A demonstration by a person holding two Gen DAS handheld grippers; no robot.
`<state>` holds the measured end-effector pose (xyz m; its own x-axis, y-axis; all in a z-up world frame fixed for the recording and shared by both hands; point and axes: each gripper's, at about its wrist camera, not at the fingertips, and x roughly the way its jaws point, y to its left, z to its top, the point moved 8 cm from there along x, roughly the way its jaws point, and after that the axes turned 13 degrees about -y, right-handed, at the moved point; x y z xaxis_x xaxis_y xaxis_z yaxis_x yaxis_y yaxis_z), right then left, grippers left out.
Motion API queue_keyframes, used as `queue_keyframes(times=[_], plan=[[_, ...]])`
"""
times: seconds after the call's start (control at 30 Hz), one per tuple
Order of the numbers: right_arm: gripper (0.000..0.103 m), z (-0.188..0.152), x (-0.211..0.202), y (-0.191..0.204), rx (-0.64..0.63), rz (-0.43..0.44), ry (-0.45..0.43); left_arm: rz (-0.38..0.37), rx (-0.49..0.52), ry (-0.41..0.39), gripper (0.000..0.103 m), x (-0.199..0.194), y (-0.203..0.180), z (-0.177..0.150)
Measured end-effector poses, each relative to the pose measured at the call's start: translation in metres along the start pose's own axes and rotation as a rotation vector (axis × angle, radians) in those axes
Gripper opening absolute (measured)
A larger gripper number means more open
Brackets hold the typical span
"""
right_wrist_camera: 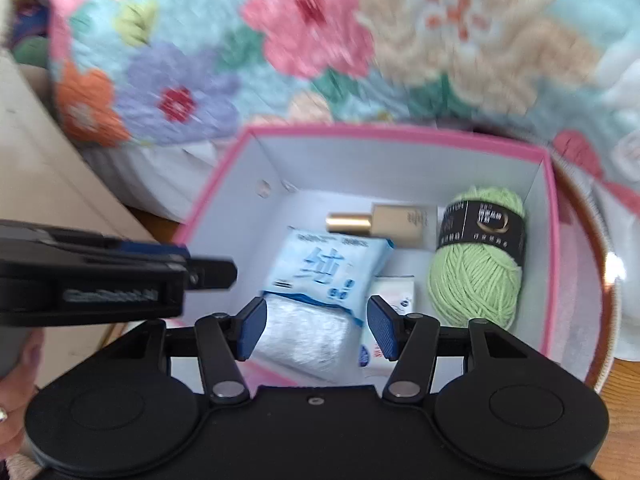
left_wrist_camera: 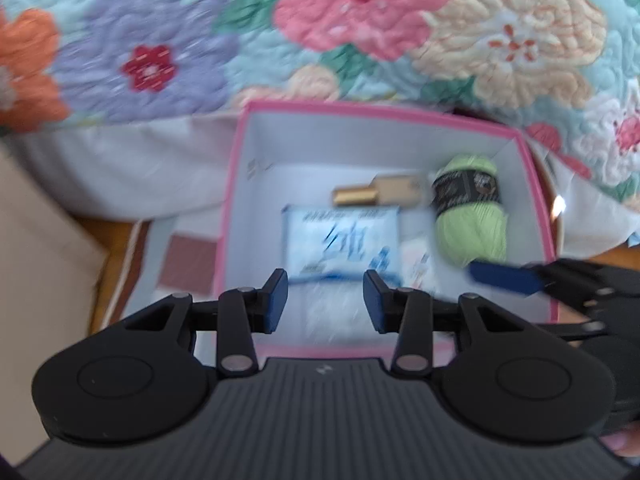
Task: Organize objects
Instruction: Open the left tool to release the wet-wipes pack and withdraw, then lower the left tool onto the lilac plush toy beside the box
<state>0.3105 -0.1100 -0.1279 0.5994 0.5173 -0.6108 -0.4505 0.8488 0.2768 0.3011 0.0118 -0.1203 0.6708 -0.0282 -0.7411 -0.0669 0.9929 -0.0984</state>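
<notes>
Tissue packets matter most: the pale blue plastic tissue packet with blue lettering (right_wrist_camera: 326, 276) lies on the floor of the pink-rimmed white cardboard box (right_wrist_camera: 400, 134), straight ahead of the right gripper (right_wrist_camera: 316, 328), whose blue-padded jaws stand spread and empty just short of its near, clear-wrapped end. Its long axis runs roughly away from that gripper, tilted a little to the right. The left gripper (left_wrist_camera: 325, 300) is likewise released and holds nothing; it hovers over the box's near wall, with the same packet ahead. Beside the packet, to the right, lie a small white and pink packet (right_wrist_camera: 390, 320) and a ball of light green yarn with a black paper band (right_wrist_camera: 478, 268); a gold-capped beige bottle (right_wrist_camera: 384, 224) lies crosswise behind. Both grippers look about equally near, the right perhaps better lined up, though motion blur leaves that uncertain
</notes>
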Motion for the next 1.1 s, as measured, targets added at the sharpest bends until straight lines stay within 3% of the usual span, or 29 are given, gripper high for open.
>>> queue_keyframes(times=[0.23,0.43,0.67,1.0,1.1], plan=[[0.062,0.001,-0.068,0.041,-0.114,0.051,-0.05,-0.053,0.003,0.048,0.046,-0.053,0.005,-0.015],[0.066,-0.011,-0.107,0.071,-0.152,0.094,-0.026,-0.049,0.073,0.014,0.059,-0.101,0.006,-0.025],[0.074,-0.029,-0.141,0.103,-0.237,0.156,-0.013,-0.026,0.103,-0.052,0.066,-0.149,0.015,-0.038],[0.082,-0.066,-0.165,0.126,-0.273,0.19,-0.001,-0.037,0.054,0.003,0.071,-0.161,0.019,-0.08],[0.084,-0.077,-0.164,0.125,-0.279,0.203,0.017,-0.048,0.079,0.02,0.074,-0.156,0.011,-0.094]])
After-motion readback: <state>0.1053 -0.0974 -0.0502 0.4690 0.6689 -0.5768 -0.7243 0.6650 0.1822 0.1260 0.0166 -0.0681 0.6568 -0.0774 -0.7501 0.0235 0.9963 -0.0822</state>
